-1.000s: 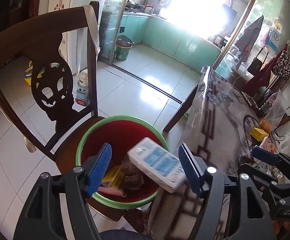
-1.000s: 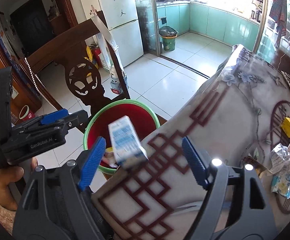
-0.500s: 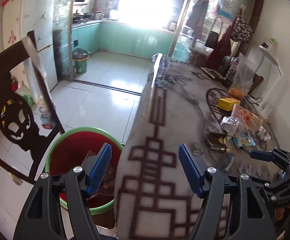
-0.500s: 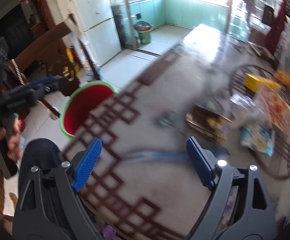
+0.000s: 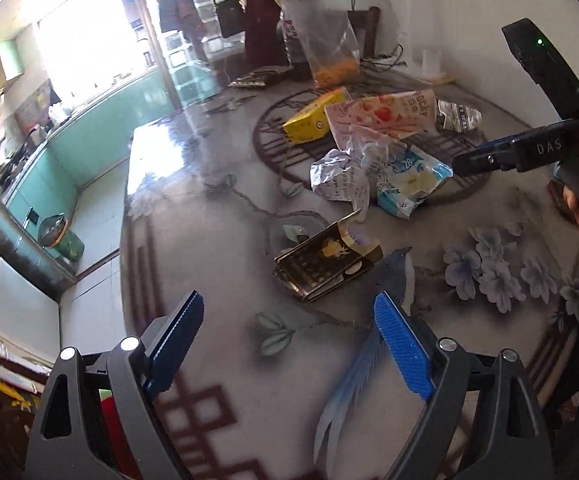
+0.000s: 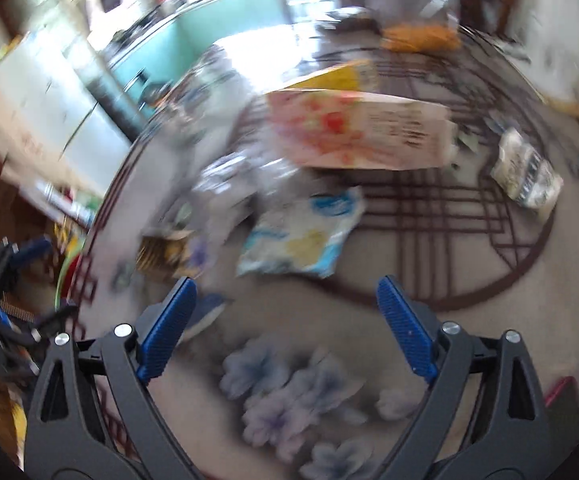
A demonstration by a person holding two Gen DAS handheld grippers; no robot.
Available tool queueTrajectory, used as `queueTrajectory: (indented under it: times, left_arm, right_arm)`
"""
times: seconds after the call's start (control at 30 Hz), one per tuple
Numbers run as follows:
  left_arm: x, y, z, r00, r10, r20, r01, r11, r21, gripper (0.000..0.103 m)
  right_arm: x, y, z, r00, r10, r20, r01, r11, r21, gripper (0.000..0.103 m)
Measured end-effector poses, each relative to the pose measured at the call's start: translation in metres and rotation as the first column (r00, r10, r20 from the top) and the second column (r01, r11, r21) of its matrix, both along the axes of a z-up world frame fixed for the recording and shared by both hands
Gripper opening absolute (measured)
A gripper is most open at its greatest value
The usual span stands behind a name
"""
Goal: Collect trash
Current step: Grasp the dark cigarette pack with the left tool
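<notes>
2 grippers hang over the table (image 5: 209, 240), fingers spread wide and holding nothing: the left gripper (image 5: 289, 344) faces a dark flattened box (image 5: 325, 266) at 12 o'clock, the right gripper (image 6: 285, 332) a blue-and-white wrapper (image 6: 301, 236) at 12 o'clock. Crumpled paper (image 5: 341, 178) and a yellow carton (image 5: 313, 120) lie beyond.

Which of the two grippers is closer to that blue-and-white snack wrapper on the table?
Right. The right gripper hovers just short of the blue-and-white wrapper; the left gripper sits farther back, behind the black-and-gold box.
</notes>
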State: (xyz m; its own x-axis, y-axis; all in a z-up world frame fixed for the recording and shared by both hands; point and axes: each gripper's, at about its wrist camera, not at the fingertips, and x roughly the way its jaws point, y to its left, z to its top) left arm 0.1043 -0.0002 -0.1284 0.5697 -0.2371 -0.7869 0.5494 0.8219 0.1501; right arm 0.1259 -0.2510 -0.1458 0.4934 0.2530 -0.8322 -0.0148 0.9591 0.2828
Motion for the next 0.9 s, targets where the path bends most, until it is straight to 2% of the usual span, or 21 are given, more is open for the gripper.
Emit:
queueTrajectory:
  times: [0.2,0.37,0.4,0.43,0.47,0.53,0.57,0.63,0.73,0.8,0.9]
  left_arm:
    - [0.041,-0.047,-0.026,0.989,-0.127,-0.08,0.131,0.99,0.047,0.084]
    - [0.055,-0.078,-0.054,0.973,-0.183,-0.143,0.202,0.97,0.133,0.083]
    - [0.057,-0.081,-0.058,0.97,-0.186,-0.157,0.207,0.969,0.135,0.082]
    - [0.058,-0.085,-0.062,0.967,-0.186,-0.176,0.21,0.969,0.132,0.076]
    - [0.057,-0.087,-0.063,0.969,-0.182,-0.167,0.204,0.971,0.126,0.075]
    - [0.056,-0.09,-0.062,0.973,-0.168,-0.155,0.184,0.979,0.094,0.051]
    - [0.054,-0.091,-0.06,0.981,-0.147,-0.127,0.159,0.983,0.095,0.034]
    - [0.048,-0.092,-0.057,0.99,-0.111,-0.085,0.119,0.988,0.094,0.029]
    - [0.038,-0.09,-0.047,0.996,-0.06,-0.07,0.064,0.997,0.051,0.024]
    - [0.024,-0.083,-0.035,0.998,-0.021,-0.067,0.021,1.0,-0.008,0.023]
    - [0.001,-0.07,-0.019,0.996,0.026,-0.086,-0.035,0.995,-0.098,0.025]
  right_arm:
    - [0.009,-0.05,-0.037,0.984,-0.149,-0.101,0.16,0.981,0.109,0.09]
    - [0.016,-0.059,-0.035,0.984,-0.158,-0.082,0.17,0.969,0.18,0.09]
    - [0.016,-0.058,-0.036,0.985,-0.15,-0.082,0.163,0.969,0.184,0.09]
    - [0.018,-0.055,-0.037,0.987,-0.139,-0.083,0.152,0.971,0.186,0.09]
    - [0.02,-0.054,-0.038,0.987,-0.134,-0.086,0.148,0.971,0.187,0.09]
    - [0.021,-0.052,-0.041,0.988,-0.123,-0.093,0.139,0.972,0.191,0.09]
    - [0.023,-0.051,-0.042,0.988,-0.12,-0.094,0.136,0.972,0.194,0.09]
    - [0.025,-0.049,-0.042,0.988,-0.122,-0.09,0.137,0.97,0.199,0.09]
    - [0.031,-0.048,-0.047,0.988,-0.121,-0.098,0.142,0.958,0.248,0.09]
    - [0.035,-0.044,-0.052,0.987,-0.115,-0.114,0.143,0.948,0.286,0.09]
    - [0.039,-0.041,-0.056,0.987,-0.108,-0.115,0.137,0.947,0.289,0.087]
